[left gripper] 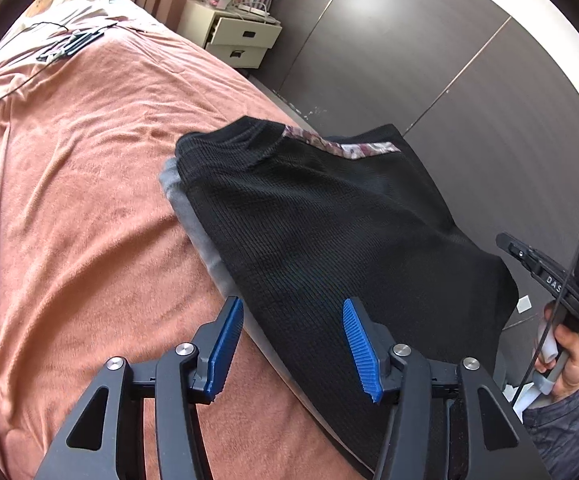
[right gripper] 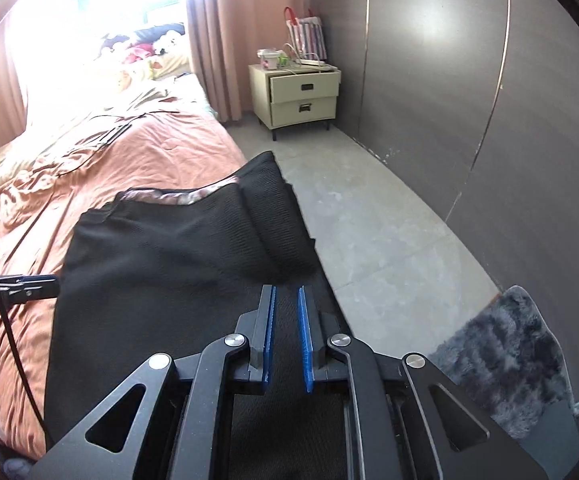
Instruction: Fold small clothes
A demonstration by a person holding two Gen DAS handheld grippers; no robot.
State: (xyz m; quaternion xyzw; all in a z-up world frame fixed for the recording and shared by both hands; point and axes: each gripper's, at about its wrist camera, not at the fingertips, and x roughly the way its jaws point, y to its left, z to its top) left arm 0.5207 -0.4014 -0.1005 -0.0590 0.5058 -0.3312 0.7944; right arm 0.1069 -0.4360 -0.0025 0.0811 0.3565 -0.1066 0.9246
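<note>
A black ribbed garment (left gripper: 329, 220) lies folded at the bed's edge on top of a grey garment (left gripper: 193, 216), with a floral strip showing at its far end. My left gripper (left gripper: 292, 302) is open, its blue pads wide apart just above the black cloth's near left edge and holding nothing. In the right wrist view the same black garment (right gripper: 161, 248) spreads out ahead, with a rolled fold on its right side. My right gripper (right gripper: 285, 289) hovers over its near right part with only a narrow slit between the pads. No cloth is pinched there.
The salmon blanket (left gripper: 69, 200) covers the bed, with dark hangers and a cable (left gripper: 69, 46) at its far end. A cream nightstand (right gripper: 297, 96) and a dark wardrobe wall (right gripper: 469, 100) border the grey floor (right gripper: 369, 220). A fuzzy grey rug (right gripper: 501, 360) lies near right.
</note>
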